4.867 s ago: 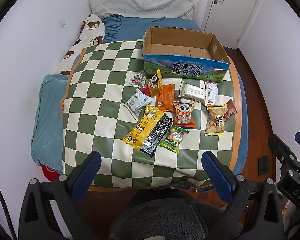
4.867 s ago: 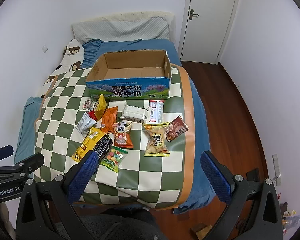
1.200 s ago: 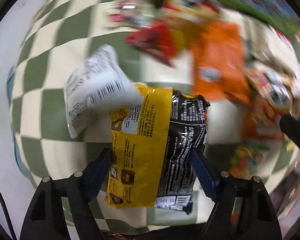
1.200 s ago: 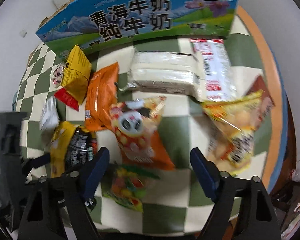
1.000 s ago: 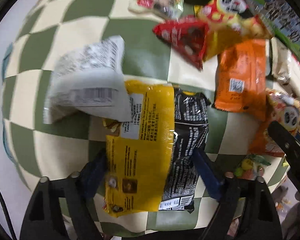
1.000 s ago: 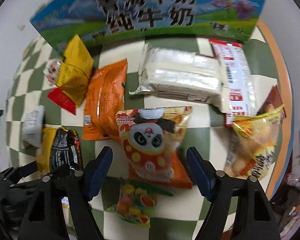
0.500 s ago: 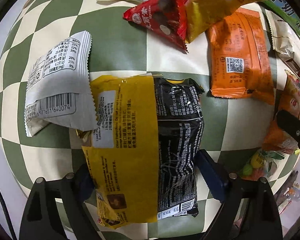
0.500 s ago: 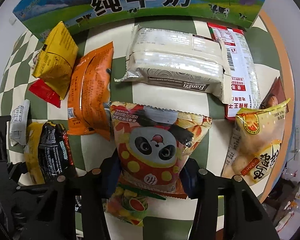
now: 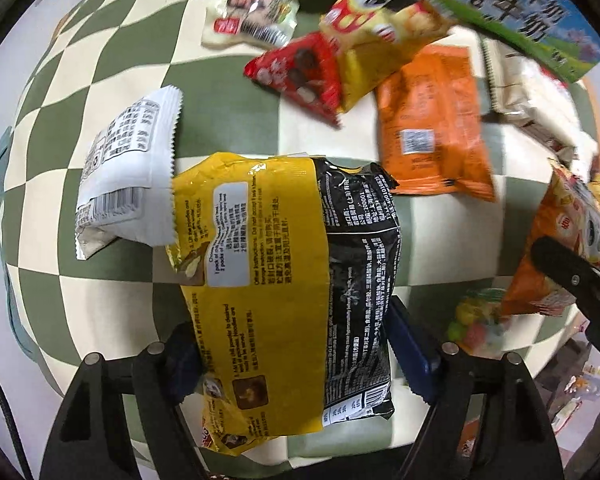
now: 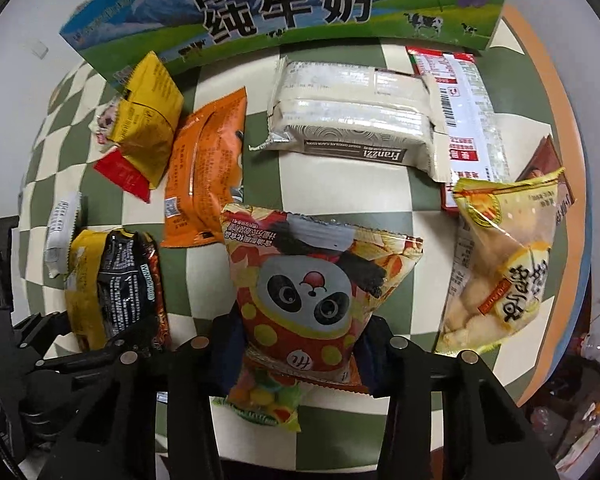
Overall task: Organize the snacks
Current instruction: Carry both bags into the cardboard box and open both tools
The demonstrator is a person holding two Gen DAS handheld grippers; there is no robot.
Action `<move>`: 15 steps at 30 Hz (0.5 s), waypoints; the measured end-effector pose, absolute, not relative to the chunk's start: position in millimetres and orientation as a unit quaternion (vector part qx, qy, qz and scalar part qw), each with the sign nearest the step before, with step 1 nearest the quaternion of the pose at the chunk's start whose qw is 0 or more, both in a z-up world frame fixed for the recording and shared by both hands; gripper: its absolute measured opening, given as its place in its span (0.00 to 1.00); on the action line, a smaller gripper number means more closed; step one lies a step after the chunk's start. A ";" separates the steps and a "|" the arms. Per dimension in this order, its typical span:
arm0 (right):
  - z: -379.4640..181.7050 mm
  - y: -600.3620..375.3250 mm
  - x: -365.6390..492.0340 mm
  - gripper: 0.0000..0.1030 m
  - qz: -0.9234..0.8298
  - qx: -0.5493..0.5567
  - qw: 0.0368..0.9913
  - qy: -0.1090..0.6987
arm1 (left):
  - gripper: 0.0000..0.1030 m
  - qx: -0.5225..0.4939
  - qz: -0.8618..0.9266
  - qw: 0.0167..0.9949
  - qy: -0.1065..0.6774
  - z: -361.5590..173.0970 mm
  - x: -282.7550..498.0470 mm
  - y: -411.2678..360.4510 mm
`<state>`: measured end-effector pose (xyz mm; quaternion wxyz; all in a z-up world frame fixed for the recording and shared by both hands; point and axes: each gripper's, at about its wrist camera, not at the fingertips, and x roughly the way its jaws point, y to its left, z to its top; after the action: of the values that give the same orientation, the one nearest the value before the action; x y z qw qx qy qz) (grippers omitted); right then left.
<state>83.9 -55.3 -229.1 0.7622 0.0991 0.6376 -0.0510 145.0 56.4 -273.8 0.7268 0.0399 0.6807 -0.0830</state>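
Half a second ago both packets lay flat on the checked cloth (image 9: 112, 52); now each is pinched and lifted. The left gripper (image 9: 296, 344) is closing on the yellow-and-black noodle packet (image 9: 284, 280), its long axis running away from the camera. The right gripper (image 10: 296, 340), closing narrow, squeezes the panda bag (image 10: 312, 284), top edge toward the milk box (image 10: 292, 4).

Hidden and cut-off parts

The milk carton box (image 10: 284, 4) runs off the frame at 12 o'clock; the candy bag (image 10: 264, 400) lies half under the panda snack bag (image 10: 316, 288); the orange packet (image 9: 432, 128) is motion-blurred, its print unreadable.
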 end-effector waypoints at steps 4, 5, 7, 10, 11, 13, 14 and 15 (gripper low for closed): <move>-207.4 -66.6 76.0 0.46 -0.032 0.107 0.773 0.625 | 0.77 0.026 -0.092 0.741 0.665 -251.9 142.8 62.2; -203.2 -66.3 78.9 0.46 -0.027 0.109 0.775 0.622 | 0.77 0.023 -0.095 0.747 0.657 -240.7 142.0 62.4; -187.8 -74.4 77.7 0.46 -0.017 0.114 0.781 0.614 | 0.76 0.019 -0.097 0.759 0.644 -220.9 140.5 63.1; -154.9 -91.6 75.3 0.46 0.002 0.126 0.791 0.599 | 0.77 0.002 -0.104 0.779 0.618 -177.8 144.6 65.9; -148.8 -88.7 74.0 0.46 0.007 0.127 0.793 0.595 | 0.76 -0.004 -0.105 0.784 0.611 -163.8 148.5 65.0; -123.2 -102.1 79.9 0.46 0.022 0.130 0.803 0.581 | 0.77 -0.013 -0.111 0.797 0.593 -128.4 162.6 57.0; -112.6 -105.7 81.7 0.46 0.027 0.131 0.807 0.575 | 0.77 -0.017 -0.115 0.803 0.585 -118.7 172.7 42.2; -100.6 -110.9 86.3 0.46 0.033 0.130 0.812 0.568 | 0.77 -0.020 -0.118 0.807 0.579 -112.6 181.3 29.0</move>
<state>86.3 -110.9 -100.6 0.8123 0.1298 0.5677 0.0334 181.3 29.0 -112.6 0.8066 -0.0202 0.5788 -0.1179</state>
